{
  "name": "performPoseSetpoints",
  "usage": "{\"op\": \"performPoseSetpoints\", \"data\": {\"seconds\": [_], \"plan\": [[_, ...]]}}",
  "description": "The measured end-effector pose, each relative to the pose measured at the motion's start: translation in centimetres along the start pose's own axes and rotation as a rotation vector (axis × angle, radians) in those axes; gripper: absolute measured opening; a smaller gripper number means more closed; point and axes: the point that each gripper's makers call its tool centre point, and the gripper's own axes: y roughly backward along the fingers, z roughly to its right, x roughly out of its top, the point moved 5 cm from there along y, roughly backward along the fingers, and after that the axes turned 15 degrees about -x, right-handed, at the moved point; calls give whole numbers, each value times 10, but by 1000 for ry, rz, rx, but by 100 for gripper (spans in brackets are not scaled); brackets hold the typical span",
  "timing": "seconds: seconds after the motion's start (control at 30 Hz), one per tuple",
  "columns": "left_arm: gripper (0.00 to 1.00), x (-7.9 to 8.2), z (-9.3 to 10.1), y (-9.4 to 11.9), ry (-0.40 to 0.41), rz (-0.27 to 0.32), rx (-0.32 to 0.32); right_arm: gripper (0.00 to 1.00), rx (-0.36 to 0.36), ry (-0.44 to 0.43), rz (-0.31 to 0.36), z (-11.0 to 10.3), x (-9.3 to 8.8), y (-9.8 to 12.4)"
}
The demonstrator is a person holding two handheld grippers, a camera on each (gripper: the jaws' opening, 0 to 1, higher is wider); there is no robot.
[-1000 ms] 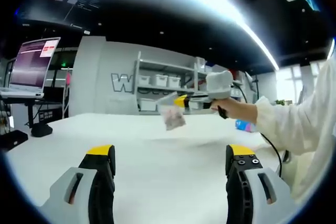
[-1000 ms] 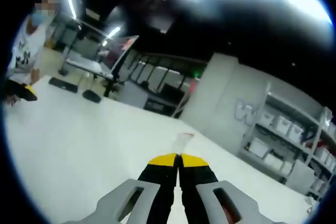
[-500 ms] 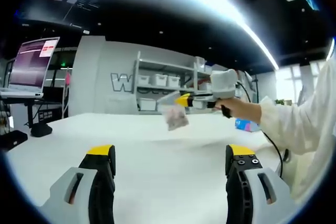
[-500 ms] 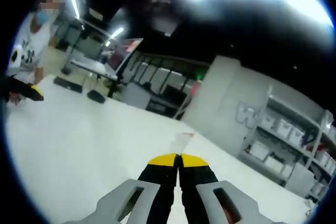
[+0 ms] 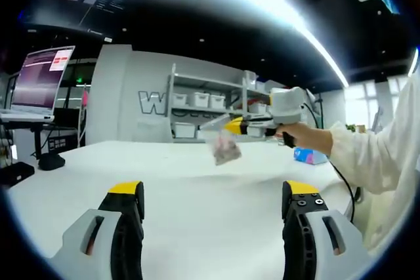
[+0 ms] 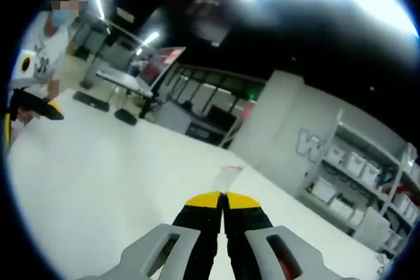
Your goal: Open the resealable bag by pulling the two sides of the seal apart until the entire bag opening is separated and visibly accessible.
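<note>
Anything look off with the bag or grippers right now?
Nothing stands out. The right gripper is shut on the resealable bag, holding it above the white table; the left gripper is open.

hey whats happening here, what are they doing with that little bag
A person is working with two hand-held grippers over a white table. The right gripper is shut on the top edge of a small clear resealable bag and holds it up in the air above the table. The left gripper is open, low over the table, with nothing between its jaws and apart from the bag. The seal has not yet been pulled apart by both grippers.
</note>
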Motion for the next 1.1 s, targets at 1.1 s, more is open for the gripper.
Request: {"op": "performPoseSetpoints", "data": {"seconds": [1.1], "plan": [[85,3,5,-4,-2,-12,-12,0,20,15,24,2,5,32]]}}
